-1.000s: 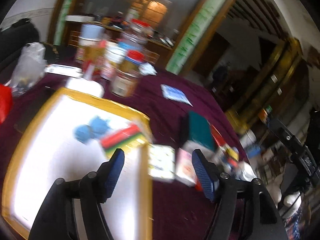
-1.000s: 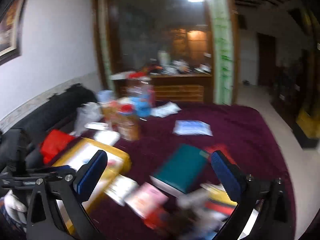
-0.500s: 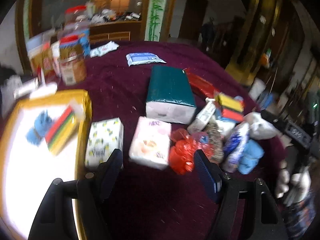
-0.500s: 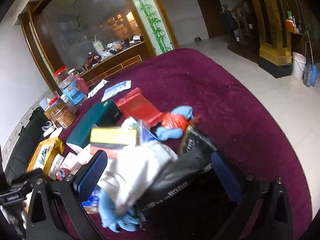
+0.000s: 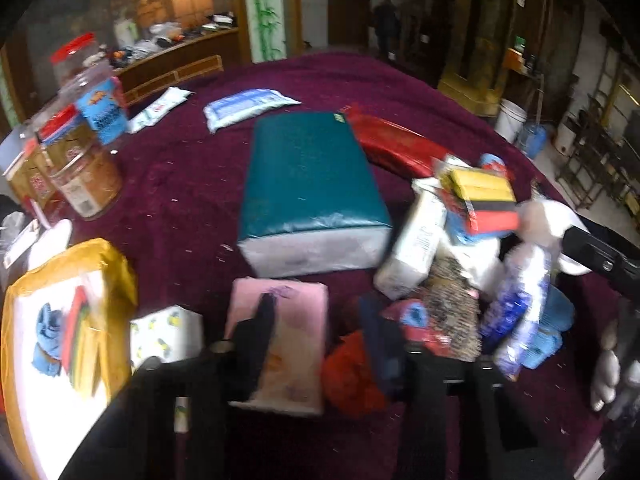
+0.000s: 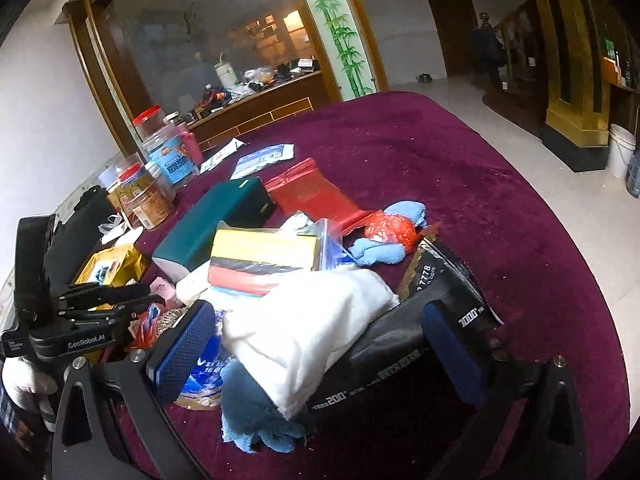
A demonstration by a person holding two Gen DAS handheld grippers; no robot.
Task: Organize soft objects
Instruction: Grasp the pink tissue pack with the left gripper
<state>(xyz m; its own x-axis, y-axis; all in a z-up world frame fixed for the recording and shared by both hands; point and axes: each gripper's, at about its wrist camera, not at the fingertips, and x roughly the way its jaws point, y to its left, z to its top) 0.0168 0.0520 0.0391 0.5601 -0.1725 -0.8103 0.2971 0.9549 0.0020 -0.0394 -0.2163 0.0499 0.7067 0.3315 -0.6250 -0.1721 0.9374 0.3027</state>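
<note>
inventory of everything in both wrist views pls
teal tissue pack: 1, teal and white, table centre
red pouch: 1, red, behind the teal pack
pink tissue pack: 1, pink, near edge
lemon-print pack: 1, white and yellow, beside the tray
tray: 1, yellow rim, left
sponge pack: 1, yellow, black, red, on the pile
white cloth: 1, white, on the pile
black pouch: 1, black, right of the cloth
jars: several, red lids, far left
left tool: jaws closing over the pink pack
right tool: open, around the white cloth
</note>
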